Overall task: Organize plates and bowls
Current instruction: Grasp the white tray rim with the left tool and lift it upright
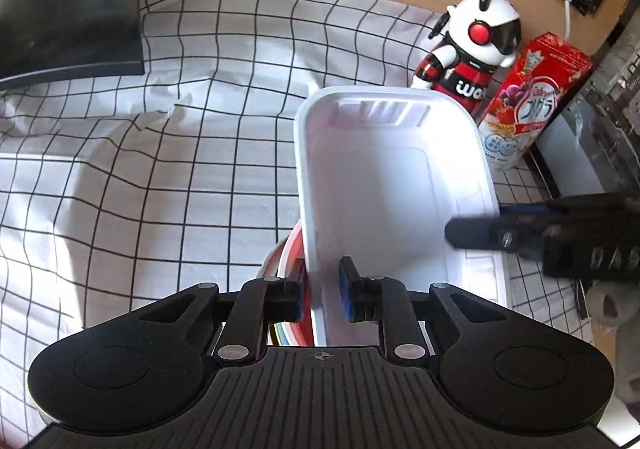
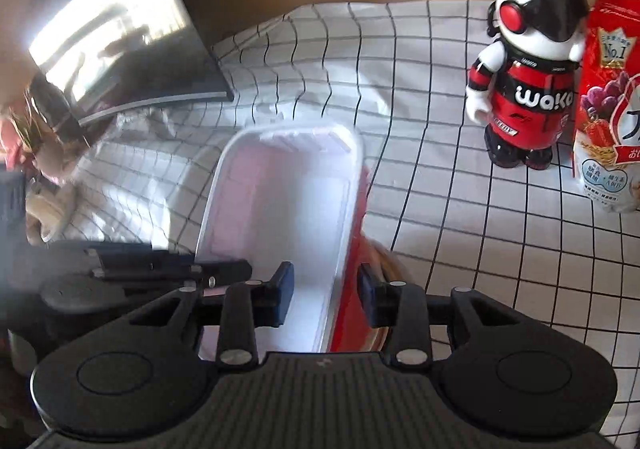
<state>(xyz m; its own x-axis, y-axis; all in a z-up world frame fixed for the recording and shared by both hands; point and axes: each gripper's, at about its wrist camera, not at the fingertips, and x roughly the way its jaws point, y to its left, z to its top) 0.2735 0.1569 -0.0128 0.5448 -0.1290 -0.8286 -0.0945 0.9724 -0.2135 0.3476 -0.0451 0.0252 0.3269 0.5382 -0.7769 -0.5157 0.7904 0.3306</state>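
The left gripper pinches the left wall of one white bin; the right gripper straddles its right wall, fingers spread, not clamping. Stacked red and pale dishes sit under the bin, too hidden to count. Beyond on the checked cloth: one panda figure, one red cereal bag, one monitor.

Basket on the checked cloth, taken as landmark. Stacked dishes lie just beside its near left corner, partly under its rim. Behind it to the right stands a toy figure, with a cereal bag right of the figure. A monitor stands far behind it to the left.
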